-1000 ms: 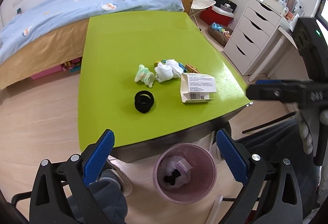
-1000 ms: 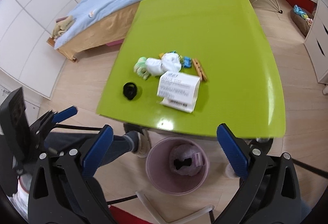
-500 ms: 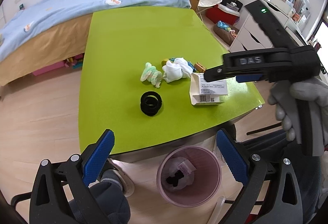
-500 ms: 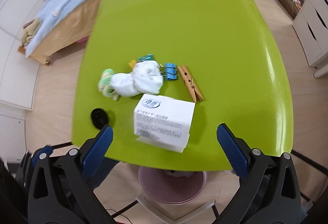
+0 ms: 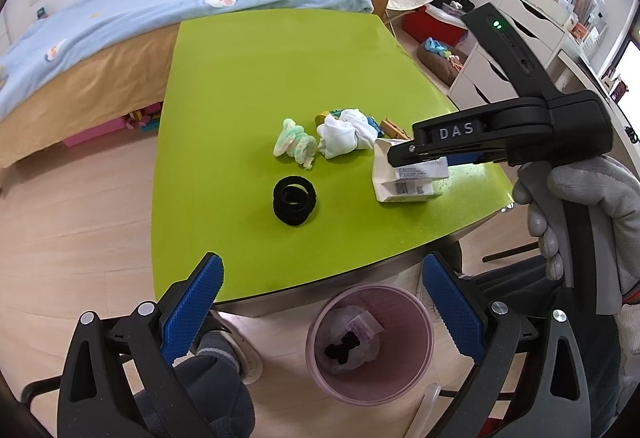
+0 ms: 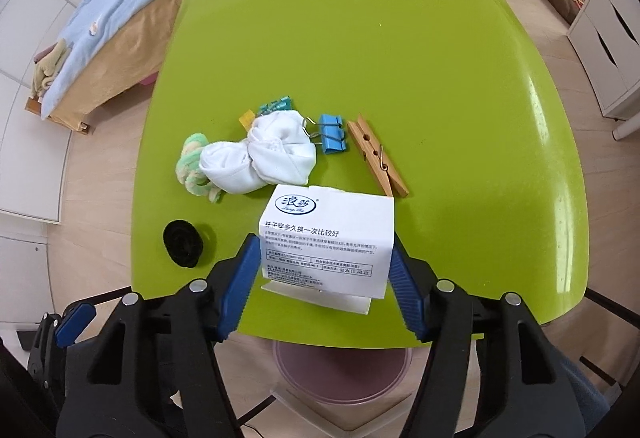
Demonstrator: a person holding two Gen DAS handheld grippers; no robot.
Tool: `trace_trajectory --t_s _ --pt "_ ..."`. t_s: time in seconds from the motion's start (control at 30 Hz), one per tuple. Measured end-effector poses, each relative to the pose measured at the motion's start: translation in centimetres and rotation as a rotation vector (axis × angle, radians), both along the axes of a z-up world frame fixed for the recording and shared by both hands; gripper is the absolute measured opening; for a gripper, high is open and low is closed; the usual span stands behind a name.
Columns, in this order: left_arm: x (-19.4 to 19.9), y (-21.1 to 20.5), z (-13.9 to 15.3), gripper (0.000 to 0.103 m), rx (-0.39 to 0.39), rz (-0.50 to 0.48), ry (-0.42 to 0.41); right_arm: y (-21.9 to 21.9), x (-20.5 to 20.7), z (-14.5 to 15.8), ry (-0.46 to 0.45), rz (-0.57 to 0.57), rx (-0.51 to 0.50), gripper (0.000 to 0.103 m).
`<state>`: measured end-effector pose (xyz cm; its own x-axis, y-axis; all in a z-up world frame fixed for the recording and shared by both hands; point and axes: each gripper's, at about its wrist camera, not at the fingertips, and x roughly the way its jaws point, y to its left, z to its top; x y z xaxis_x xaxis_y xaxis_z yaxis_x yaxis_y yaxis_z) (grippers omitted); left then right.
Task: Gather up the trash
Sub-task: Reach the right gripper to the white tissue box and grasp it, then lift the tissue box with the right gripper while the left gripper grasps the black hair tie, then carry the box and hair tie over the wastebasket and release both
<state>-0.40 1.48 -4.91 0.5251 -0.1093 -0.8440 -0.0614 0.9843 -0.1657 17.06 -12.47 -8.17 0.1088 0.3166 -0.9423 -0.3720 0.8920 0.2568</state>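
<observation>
A white printed paper box [image 6: 326,244] lies near the front edge of the green table [image 6: 360,37]. My right gripper [image 6: 326,278] has a blue pad on each side of the box, touching or nearly touching it; the box still rests on the table. It also shows in the left wrist view [image 5: 404,173], under the right gripper's arm. My left gripper [image 5: 320,312] is open and empty, held low before the table's front edge, above the pink bin [image 5: 370,342], which holds crumpled trash.
On the table lie a white sock bundle [image 6: 272,153], a green-striped sock [image 6: 192,167], black hair ties [image 6: 182,242], a blue binder clip [image 6: 332,131], a wooden clothespin [image 6: 376,153] and small teal and yellow clips. A bed stands behind; drawers at right.
My right gripper moved forward and down over the table and narrowed around the white box. The left gripper shifted slightly and stays open.
</observation>
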Motion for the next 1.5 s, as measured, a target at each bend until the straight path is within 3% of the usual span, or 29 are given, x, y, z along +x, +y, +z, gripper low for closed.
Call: trace_trajectory --t_s 0.57,1.0,1.2,1.27,1.43,1.5 --pt "4.0 0.3 -0.2 0.096 -0.001 -0.028 0.045 -4.6 -0.7 4.2 -0.056 0.054 0.076 0.062" --pt "8.9 1.2 -4.9 0.094 0.07 -0.033 0.202 -5.4 -1.2 5.2 -0.068 0.077 0.084 0.062" --pt "9.2 1.3 -5.7 0.07 0.075 -0.03 0.226 -5.5 -1.1 5.2 -0.067 0.077 0.084 0.062" --pt "9.2 1.3 -5.7 0.056 0.078 -0.033 0.229 -5.5 -1.1 5.2 -0.068 0.078 0.081 0.062" --pt "9.2 1.7 -6.0 0.03 0.07 -0.027 0.222 -5.5 -1.2 5.1 -0.069 0.081 0.078 0.062" --pt "9.2 1.9 -6.0 0.028 0.06 -0.027 0.22 -5.5 -1.2 5.1 -0.071 0.083 0.078 0.062"
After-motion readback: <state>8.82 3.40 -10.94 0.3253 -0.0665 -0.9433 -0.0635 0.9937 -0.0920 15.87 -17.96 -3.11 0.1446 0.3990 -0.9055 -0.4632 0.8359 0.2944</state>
